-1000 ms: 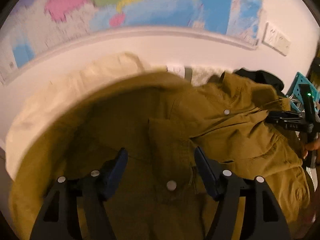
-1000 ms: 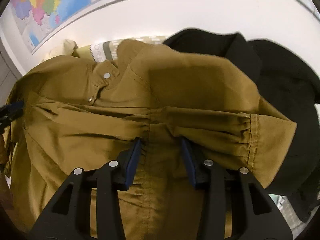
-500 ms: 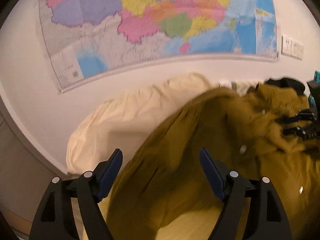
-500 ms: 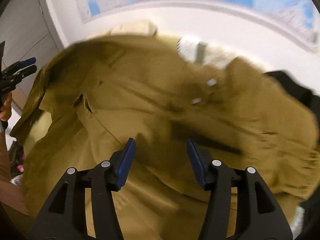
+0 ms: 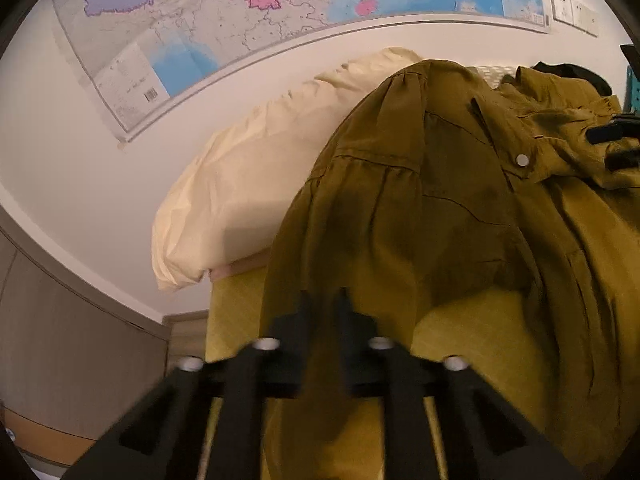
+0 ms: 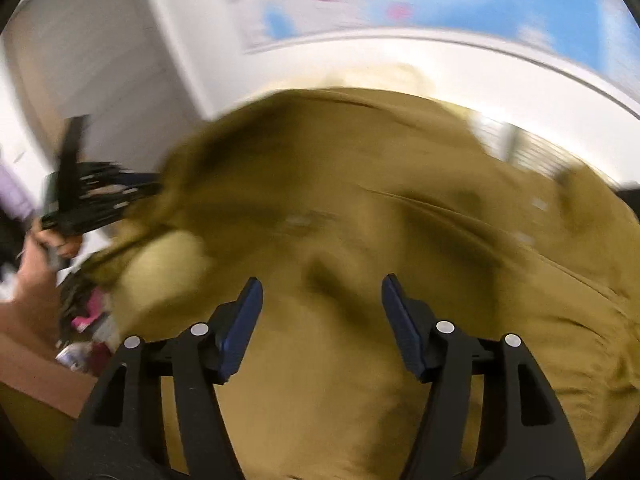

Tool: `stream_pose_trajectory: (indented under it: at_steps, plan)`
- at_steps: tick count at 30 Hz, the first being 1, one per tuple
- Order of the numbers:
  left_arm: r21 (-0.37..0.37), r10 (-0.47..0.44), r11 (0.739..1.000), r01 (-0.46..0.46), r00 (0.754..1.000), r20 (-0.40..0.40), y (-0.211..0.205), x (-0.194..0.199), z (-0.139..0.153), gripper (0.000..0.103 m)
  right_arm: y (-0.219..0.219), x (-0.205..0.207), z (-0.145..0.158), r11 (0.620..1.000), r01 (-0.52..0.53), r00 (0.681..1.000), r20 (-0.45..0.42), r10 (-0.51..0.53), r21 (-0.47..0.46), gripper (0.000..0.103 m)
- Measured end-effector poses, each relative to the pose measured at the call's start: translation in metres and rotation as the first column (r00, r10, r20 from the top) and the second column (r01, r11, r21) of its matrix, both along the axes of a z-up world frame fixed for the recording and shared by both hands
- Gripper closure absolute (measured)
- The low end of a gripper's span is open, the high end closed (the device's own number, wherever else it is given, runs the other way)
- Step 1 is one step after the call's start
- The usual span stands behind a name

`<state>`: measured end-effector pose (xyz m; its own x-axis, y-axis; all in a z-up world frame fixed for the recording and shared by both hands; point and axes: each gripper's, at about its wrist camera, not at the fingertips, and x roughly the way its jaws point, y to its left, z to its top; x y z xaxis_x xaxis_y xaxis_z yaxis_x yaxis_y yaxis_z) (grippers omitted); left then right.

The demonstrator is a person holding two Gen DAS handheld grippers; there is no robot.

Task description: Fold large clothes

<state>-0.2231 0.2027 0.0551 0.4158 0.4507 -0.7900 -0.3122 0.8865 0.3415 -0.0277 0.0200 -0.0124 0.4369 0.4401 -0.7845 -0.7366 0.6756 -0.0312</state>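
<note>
Nearly closed, the jaws of the left gripper (image 5: 323, 300) are still drawing together on a hanging fold of the olive jacket (image 5: 440, 208); the dark fingers (image 5: 298, 320) pinch the cloth between them, though blur hides the pads themselves. From that pinch the jacket rises and spreads away to the right, with gathered seams across its back and a pale snap button (image 5: 522, 159) near its collar. Below the jacket lies a yellow-green bed cover (image 5: 472, 332), bare just beside the gripped fold. Left of the jacket, touching its far edge, sits a cream pillow (image 5: 248, 184) against the white wall. Above the jacket hangs a coloured wall map (image 5: 280, 12), and a white socket plate (image 5: 572, 6) is on the wall beyond the jacket's collar. A dark garment (image 5: 572, 72) peeks out behind the collar.

On the other side, the jaws of the right gripper (image 6: 322, 320) stand apart and are widening; its blue pads (image 6: 244, 324) hover over the jacket with cloth beneath the gap but nothing pressed between them. The jacket fills most of that blurred view. At the jacket's left edge the other gripper shows as a dark streaked shape, held by a hand (image 6: 36, 276).
</note>
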Motion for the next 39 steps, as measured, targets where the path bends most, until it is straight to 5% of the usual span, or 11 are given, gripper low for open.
stream_pose_trajectory:
  at_steps: [2,5,13,16,17,19,20,25,29,35,39]
  plan:
    - [-0.025,-0.004,1.0,0.005,0.999,0.039,0.001,-0.008,0.006,0.089,0.029,-0.006,-0.007,0.995,-0.093,0.994,-0.047,0.095,0.044,0.04]
    - [-0.02,-0.026,0.999,0.028,0.992,0.123,-0.008,-0.024,0.021,0.045,0.075,0.0,-0.022,0.981,-0.168,0.978,-0.108,0.179,0.1,0.04]
    - [0.001,-0.046,0.999,0.046,0.995,0.084,-0.029,-0.059,0.012,0.029,0.175,0.063,-0.06,0.967,-0.15,0.929,-0.305,0.209,0.204,0.039]
    - [-0.012,-0.04,0.999,0.04,0.999,0.016,-0.031,-0.077,-0.008,0.028,0.189,0.077,-0.055,0.95,-0.145,0.903,-0.355,0.241,0.278,0.072]
    - [0.0,-0.044,0.999,0.044,0.999,-0.006,-0.032,-0.081,-0.014,0.031,0.192,0.078,-0.046,0.943,-0.157,0.905,-0.341,0.256,0.292,0.087]
    - [0.014,-0.033,0.999,0.034,0.997,-0.07,-0.033,-0.083,-0.028,0.071,0.19,0.073,-0.028,0.936,-0.187,0.91,-0.307,0.279,0.297,0.093]
    - [0.006,-0.019,1.0,0.02,0.996,-0.089,-0.028,-0.08,-0.03,0.103,0.189,0.071,-0.017,0.93,-0.202,0.907,-0.299,0.295,0.306,0.094]
    - [-0.066,-0.149,0.986,0.156,0.984,0.096,-0.055,-0.063,0.024,0.101,0.169,0.061,0.039,0.921,-0.233,0.927,-0.214,0.307,0.312,0.097]
    - [-0.092,-0.409,0.89,0.446,0.872,0.269,-0.116,-0.039,0.087,0.101,0.135,0.06,0.085,0.928,-0.205,0.952,-0.157,0.263,0.31,0.097]
    - [-0.201,-0.609,0.648,0.735,0.658,0.442,-0.195,0.021,0.121,0.099,0.066,0.062,0.123,0.945,-0.145,0.973,-0.132,0.19,0.293,0.097]
    - [-0.438,-0.588,0.454,0.776,0.63,0.508,-0.216,0.09,0.08,0.093,0.008,0.058,0.11,0.966,-0.047,0.987,-0.137,0.084,0.253,0.09]
